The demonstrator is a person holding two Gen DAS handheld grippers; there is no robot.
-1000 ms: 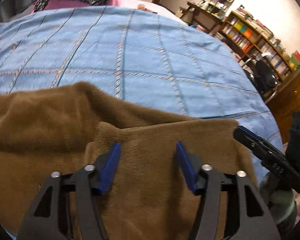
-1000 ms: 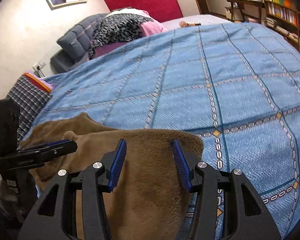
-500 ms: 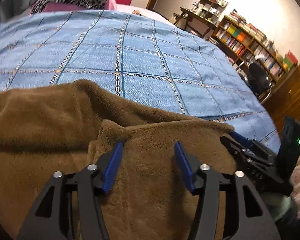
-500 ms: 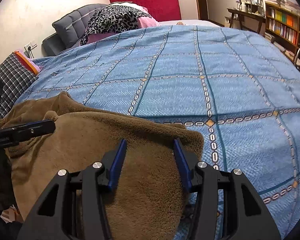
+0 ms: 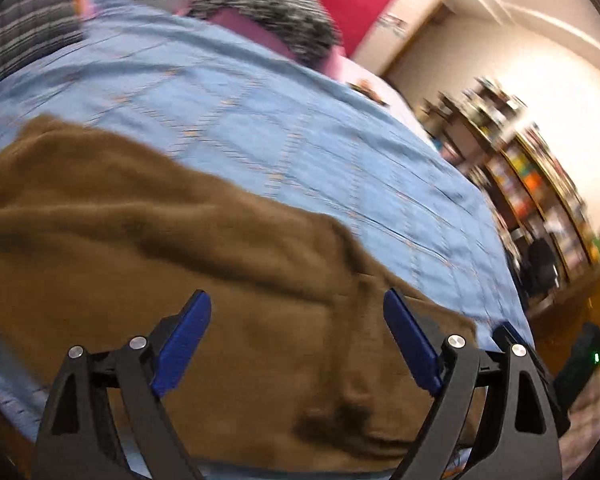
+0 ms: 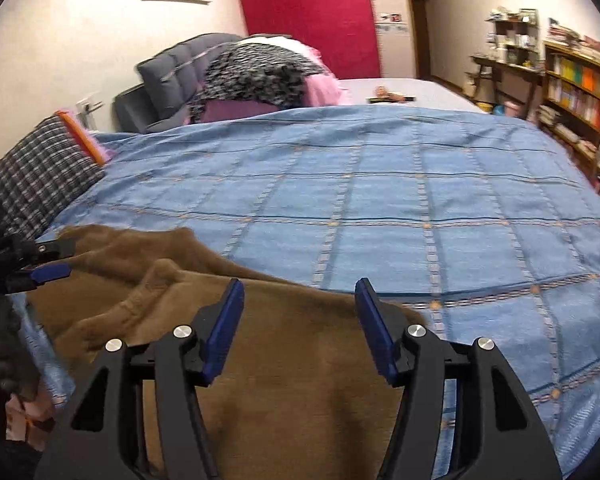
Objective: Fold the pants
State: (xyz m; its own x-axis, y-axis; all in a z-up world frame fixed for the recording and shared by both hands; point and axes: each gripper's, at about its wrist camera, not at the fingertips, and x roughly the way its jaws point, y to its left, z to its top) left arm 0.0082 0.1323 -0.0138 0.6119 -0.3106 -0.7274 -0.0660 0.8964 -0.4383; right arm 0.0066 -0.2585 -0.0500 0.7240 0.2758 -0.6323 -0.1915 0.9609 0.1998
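Brown fleece pants (image 5: 188, 248) lie folded over on the near edge of a blue checked bedspread (image 5: 284, 148). My left gripper (image 5: 296, 320) is open and empty, its blue pads spread wide above the pants. My right gripper (image 6: 298, 308) is open and empty above the pants' right part (image 6: 284, 380). The left gripper's tips also show at the left edge of the right wrist view (image 6: 48, 260). The right gripper's tip peeks in at the right of the left wrist view (image 5: 508, 334). The left wrist view is motion-blurred.
The bedspread (image 6: 400, 200) stretches far beyond the pants. A checked pillow (image 6: 36, 176) lies at the left, a leopard-print and pink pile (image 6: 260, 76) at the head. Bookshelves (image 6: 580, 96) stand along the right wall.
The left gripper has swung left and risen and its jaws have opened wider. The right gripper has lifted and pulled back a little. The pants lie as before.
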